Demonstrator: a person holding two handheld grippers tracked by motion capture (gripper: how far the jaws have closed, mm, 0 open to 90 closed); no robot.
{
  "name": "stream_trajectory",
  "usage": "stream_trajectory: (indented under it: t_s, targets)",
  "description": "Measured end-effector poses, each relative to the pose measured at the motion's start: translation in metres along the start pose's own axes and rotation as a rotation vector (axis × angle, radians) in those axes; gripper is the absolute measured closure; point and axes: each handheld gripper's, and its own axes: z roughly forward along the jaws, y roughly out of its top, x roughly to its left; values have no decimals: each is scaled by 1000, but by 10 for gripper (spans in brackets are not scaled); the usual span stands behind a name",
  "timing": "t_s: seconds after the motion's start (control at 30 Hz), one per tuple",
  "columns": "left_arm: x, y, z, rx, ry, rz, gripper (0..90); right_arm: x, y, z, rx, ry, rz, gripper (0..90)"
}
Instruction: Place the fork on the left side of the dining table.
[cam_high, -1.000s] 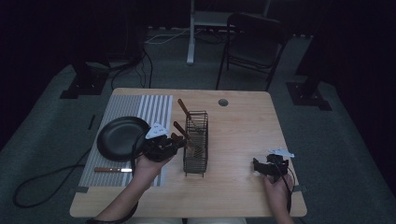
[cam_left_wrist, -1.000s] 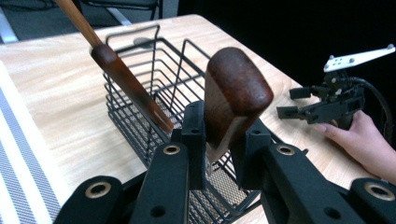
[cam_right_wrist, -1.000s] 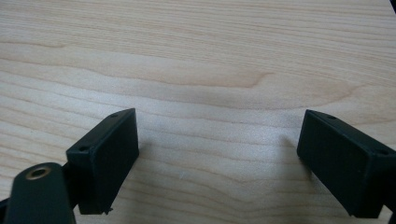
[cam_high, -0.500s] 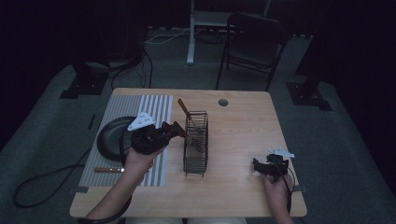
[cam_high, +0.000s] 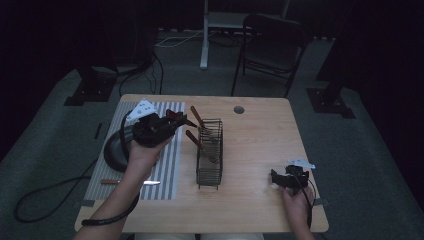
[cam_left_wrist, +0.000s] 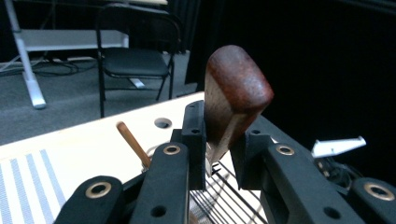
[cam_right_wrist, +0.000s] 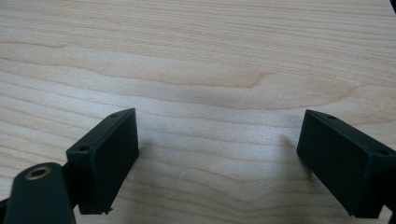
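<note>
Left gripper (cam_left_wrist: 217, 154) jaws clamped on a wooden handle (cam_left_wrist: 233, 100), rounded end sticking up above the jaws, held over the striped mat (cam_high: 167, 170) beside the wire rack (cam_high: 210, 155). Rack holds two more wooden-handled utensils (cam_high: 199, 142). Right gripper (cam_right_wrist: 217, 158) jaws wide apart, empty, low over bare desk (cam_right_wrist: 210, 60).

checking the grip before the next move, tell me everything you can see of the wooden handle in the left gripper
The wooden handle is reddish-brown with a rounded, slightly flattened end and a paler side where the grain shows. The left gripper holds it clamped between its two black fingers, the end sticking up past them at a slight tilt. It hangs above the wire rack near the striped mat. From above, the handle points toward the rack. What it is attached to is hidden behind the gripper.
</note>
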Motion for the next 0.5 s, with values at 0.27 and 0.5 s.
stream_trajectory:
  t_s: [0.27,0.5]
  targets:
    - [23,7,-3,-5,53,-30,773,0,0,0,-1,0,-1,123]
    - [51,4,-15,-12,145,-77,773,0,0,0,-1,0,-1,123]
